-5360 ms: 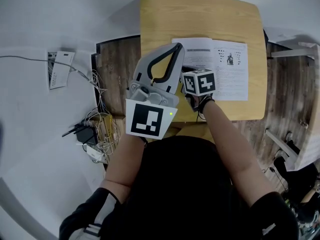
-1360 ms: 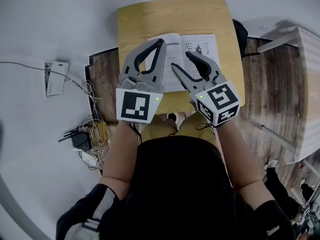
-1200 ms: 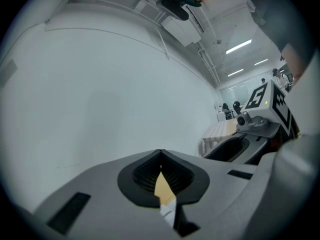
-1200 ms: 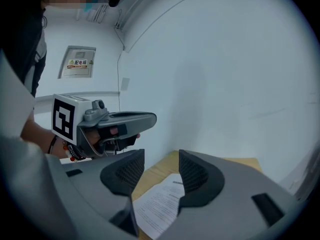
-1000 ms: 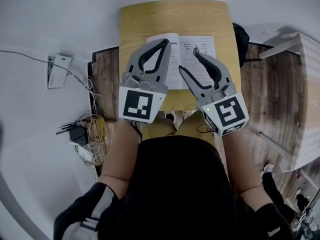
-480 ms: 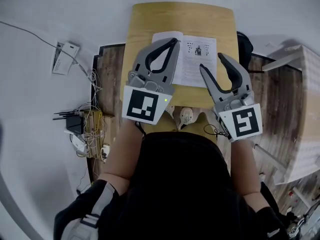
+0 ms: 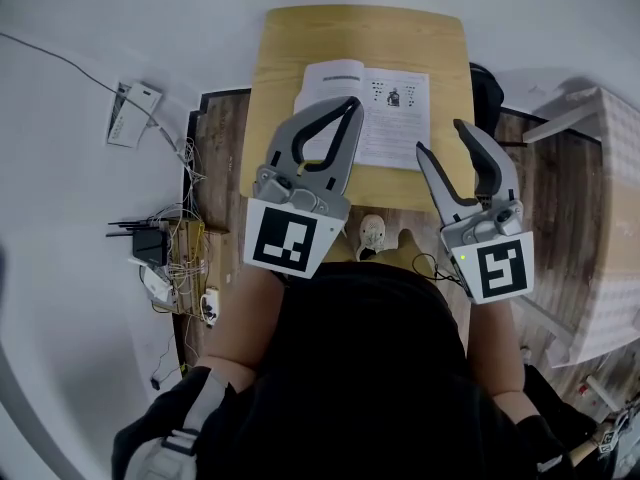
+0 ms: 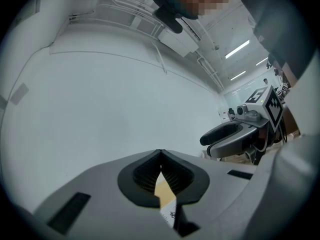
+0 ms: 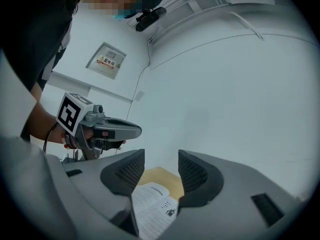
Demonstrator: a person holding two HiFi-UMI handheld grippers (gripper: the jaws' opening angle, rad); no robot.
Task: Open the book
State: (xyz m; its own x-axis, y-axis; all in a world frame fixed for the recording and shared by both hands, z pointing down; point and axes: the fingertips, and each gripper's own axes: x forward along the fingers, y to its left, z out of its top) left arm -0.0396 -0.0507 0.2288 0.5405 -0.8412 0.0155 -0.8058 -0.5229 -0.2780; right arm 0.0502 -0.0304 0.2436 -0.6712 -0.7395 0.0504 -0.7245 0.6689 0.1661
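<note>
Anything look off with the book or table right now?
Nothing stands out. The book lies open and flat on the table, pages intact; the left gripper and right gripper hang above, not touching it.

book [image 7: 367, 110] open flat on table [image 7: 300, 38]

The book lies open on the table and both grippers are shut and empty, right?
Not quite. The left gripper is shut, but the right gripper is open, its jaws apart in the right gripper view. The book does lie open on the table, and both grippers are empty.
</note>
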